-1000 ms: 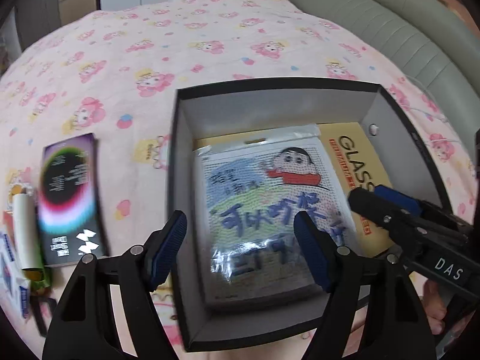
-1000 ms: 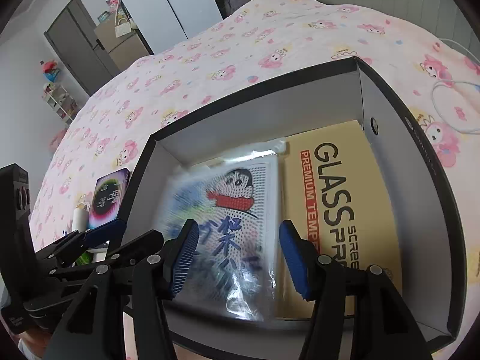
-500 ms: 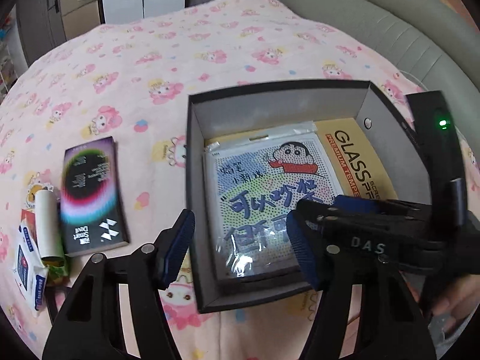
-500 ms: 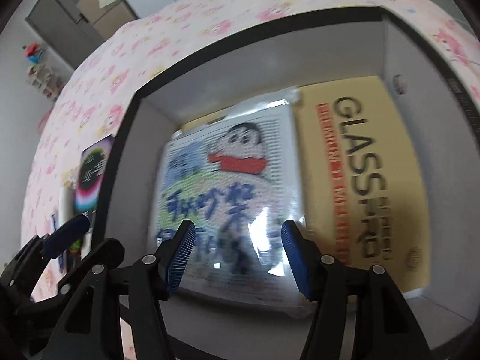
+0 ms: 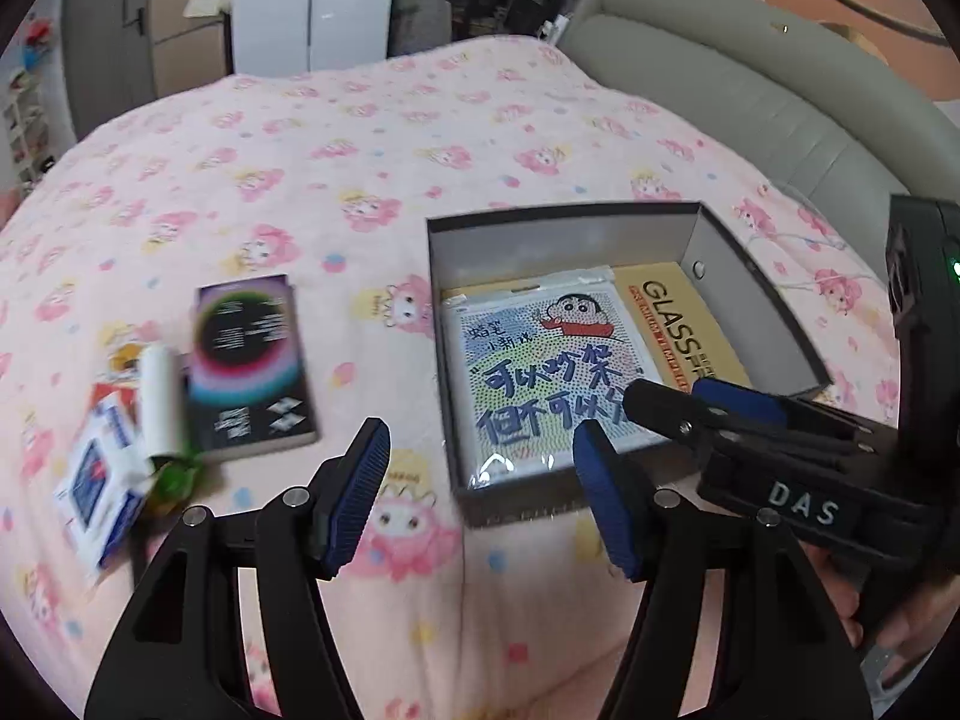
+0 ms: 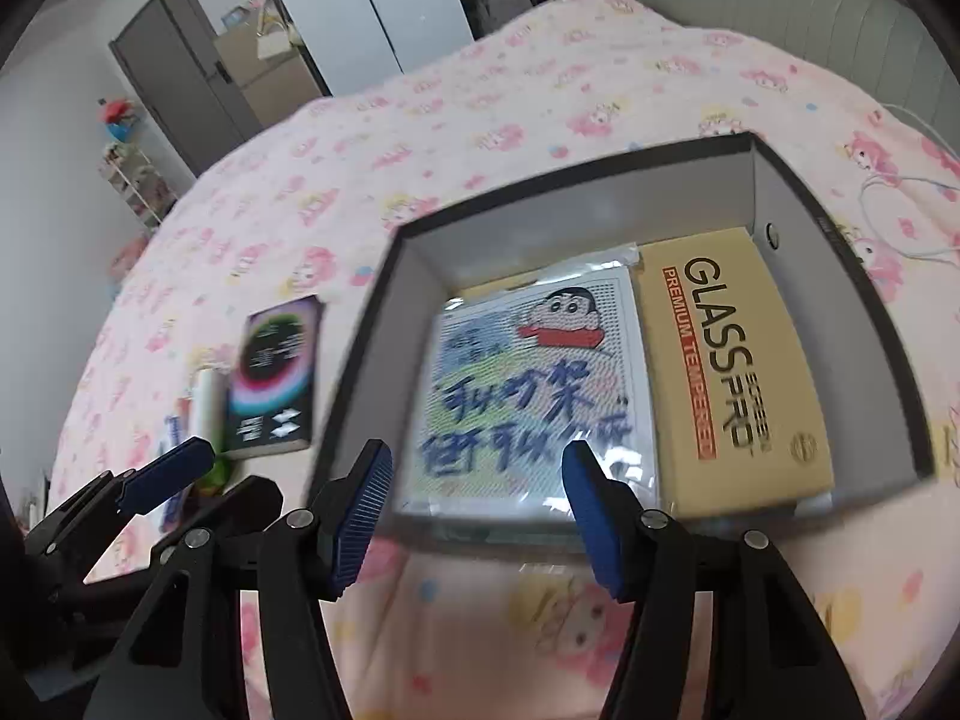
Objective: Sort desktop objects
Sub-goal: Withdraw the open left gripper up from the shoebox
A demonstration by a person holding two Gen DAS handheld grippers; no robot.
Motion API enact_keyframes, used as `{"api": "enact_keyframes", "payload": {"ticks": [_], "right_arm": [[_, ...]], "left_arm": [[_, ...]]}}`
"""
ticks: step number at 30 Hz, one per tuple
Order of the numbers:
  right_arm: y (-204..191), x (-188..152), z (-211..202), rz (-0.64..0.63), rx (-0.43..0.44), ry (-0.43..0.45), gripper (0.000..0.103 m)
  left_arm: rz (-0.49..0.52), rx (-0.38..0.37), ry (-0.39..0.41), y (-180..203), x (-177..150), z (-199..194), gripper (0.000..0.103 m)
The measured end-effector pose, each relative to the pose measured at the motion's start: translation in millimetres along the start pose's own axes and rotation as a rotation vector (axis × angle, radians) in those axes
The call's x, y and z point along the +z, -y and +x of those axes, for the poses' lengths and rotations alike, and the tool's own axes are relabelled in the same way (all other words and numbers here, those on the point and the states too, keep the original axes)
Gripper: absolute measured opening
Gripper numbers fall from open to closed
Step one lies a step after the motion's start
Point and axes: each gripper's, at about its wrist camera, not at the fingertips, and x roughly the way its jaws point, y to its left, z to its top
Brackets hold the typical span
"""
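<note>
A dark open box (image 5: pixel 447 360) (image 6: pixel 360 354) sits on the pink bedspread. Inside lie a cartoon bag (image 5: pixel 540 372) (image 6: pixel 528 396) and a yellow GLASS PRO pack (image 5: pixel 678 330) (image 6: pixel 732 372). Left of the box lie a black rainbow-ring packet (image 5: pixel 246 366) (image 6: pixel 276 378), a white tube (image 5: pixel 161 402) (image 6: pixel 207 402) and a blue-white tissue pack (image 5: pixel 102 474). My left gripper (image 5: pixel 480 498) is open and empty above the blanket at the box's near left corner. My right gripper (image 6: pixel 474 510) is open and empty at the box's near wall; it also shows in the left wrist view (image 5: pixel 690 402).
A grey padded headboard (image 5: pixel 750 96) runs along the right. A white cable (image 6: pixel 900 216) lies on the blanket right of the box. A wardrobe and a door stand beyond the bed's far end.
Both grippers have pulled back and up from the box. The cartoon bag lies flat inside the box. The left gripper's view has shifted left toward the loose objects.
</note>
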Motion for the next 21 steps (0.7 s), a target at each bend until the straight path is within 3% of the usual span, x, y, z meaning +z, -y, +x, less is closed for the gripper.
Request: {"api": "enact_keyframes", "payload": {"ticks": [8, 12, 15, 19, 21], "right_arm": [[-47, -36, -30, -0.081, 0.099, 0.018, 0.056], [-74, -60, -15, -0.176, 0.148, -0.039, 0.056], [-93, -74, -11, -0.215, 0.167, -0.058, 0.056], [-115, -80, -4, -0.241, 0.192, -0.054, 0.056], [-128, -74, 8, -0.275, 0.178, -0.049, 0.05]], "left_arm": [[-0.047, 0.007, 0.039, -22, -50, -66, 0.068], [-0.122, 0.013, 0.005, -48, -78, -70, 0.064], [-0.172, 0.024, 0.024, -69, -93, -81, 0.064], [-0.228, 0.051, 0.026, -93, -95, -80, 0.063], [-0.269, 0.069, 0.001, -110, -83, -62, 0.054]]}}
